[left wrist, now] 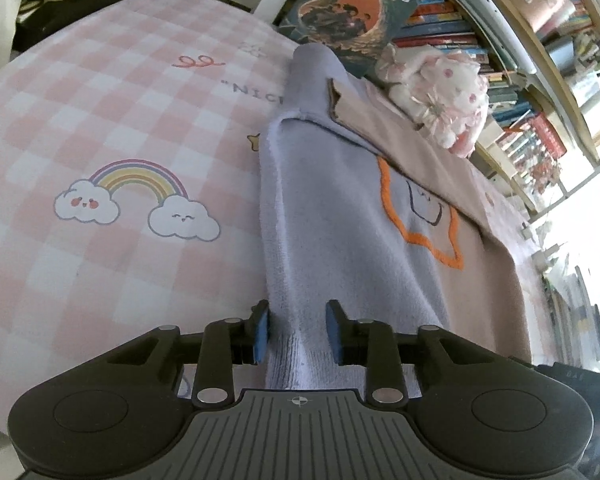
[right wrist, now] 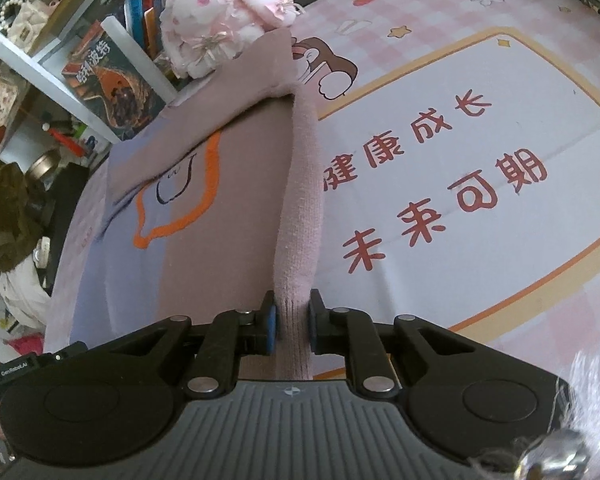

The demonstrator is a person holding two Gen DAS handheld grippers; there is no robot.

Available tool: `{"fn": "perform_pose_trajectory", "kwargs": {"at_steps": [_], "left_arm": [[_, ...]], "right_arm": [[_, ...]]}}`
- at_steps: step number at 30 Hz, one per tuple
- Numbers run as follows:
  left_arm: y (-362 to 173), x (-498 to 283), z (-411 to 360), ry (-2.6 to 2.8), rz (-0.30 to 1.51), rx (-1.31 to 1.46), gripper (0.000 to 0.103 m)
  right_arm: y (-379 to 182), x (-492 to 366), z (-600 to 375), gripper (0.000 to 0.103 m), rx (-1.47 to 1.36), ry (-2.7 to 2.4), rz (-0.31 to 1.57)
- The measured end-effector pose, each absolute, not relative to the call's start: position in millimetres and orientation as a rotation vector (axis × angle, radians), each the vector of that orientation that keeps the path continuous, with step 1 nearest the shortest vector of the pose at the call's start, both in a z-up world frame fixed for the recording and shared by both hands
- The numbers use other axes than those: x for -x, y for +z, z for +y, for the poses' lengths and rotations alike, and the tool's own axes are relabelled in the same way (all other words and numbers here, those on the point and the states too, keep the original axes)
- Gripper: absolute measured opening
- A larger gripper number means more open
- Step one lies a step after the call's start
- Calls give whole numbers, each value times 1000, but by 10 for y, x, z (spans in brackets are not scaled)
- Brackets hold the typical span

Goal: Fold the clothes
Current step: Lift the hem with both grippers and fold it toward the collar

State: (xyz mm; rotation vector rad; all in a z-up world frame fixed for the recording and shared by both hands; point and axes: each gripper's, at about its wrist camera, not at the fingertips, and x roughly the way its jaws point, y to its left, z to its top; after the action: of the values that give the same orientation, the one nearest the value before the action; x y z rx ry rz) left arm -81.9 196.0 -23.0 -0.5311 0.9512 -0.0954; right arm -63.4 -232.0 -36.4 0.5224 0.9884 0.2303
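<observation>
the sweater (left wrist: pixel 340 208) lay spread on the pink checked table (left wrist: pixel 100 120), just beside a plush toy (left wrist: pixel 440 96) and bookshelves (left wrist: pixel 520 40). the left tool (left wrist: pixel 298 330) was released, its pads either side of the lilac edge. the right tool (right wrist: pixel 292 322) was clenched on the pink sleeve (right wrist: pixel 300 200).

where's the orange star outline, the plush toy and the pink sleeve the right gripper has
orange star outline (left wrist: pixel 452 240), left wrist view, on its lower stitched edge
plush toy (right wrist: pixel 216 20), right wrist view, on its flowered body
pink sleeve (right wrist: pixel 300 216), right wrist view, mid length
</observation>
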Motion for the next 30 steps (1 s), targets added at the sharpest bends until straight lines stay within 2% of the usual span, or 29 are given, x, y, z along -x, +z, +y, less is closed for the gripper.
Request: {"fn": "perform_pose_trajectory", "kwargs": {"at_steps": [1, 2, 9, 19, 25, 30], "left_arm": [[-233, 819, 1962, -88, 956, 523, 7], [-241, 822, 1977, -86, 962, 526, 5], [-219, 912, 2092, -128, 1025, 569, 4], [-261, 1358, 2287, -201, 1136, 741, 4], [-161, 1294, 2362, -256, 1044, 869, 4], [121, 1026, 2410, -311, 886, 930, 4]], "right_arm": [[-357, 635, -2305, 12, -509, 230, 988], [-348, 636, -2282, 11, -486, 228, 988], [-319, 720, -2326, 8, -480, 243, 1030], [-205, 1305, -2526, 8, -539, 296, 1179], [-193, 1353, -2614, 8, -683, 293, 1166], [81, 1192, -2721, 8, -868, 368, 980]]}}
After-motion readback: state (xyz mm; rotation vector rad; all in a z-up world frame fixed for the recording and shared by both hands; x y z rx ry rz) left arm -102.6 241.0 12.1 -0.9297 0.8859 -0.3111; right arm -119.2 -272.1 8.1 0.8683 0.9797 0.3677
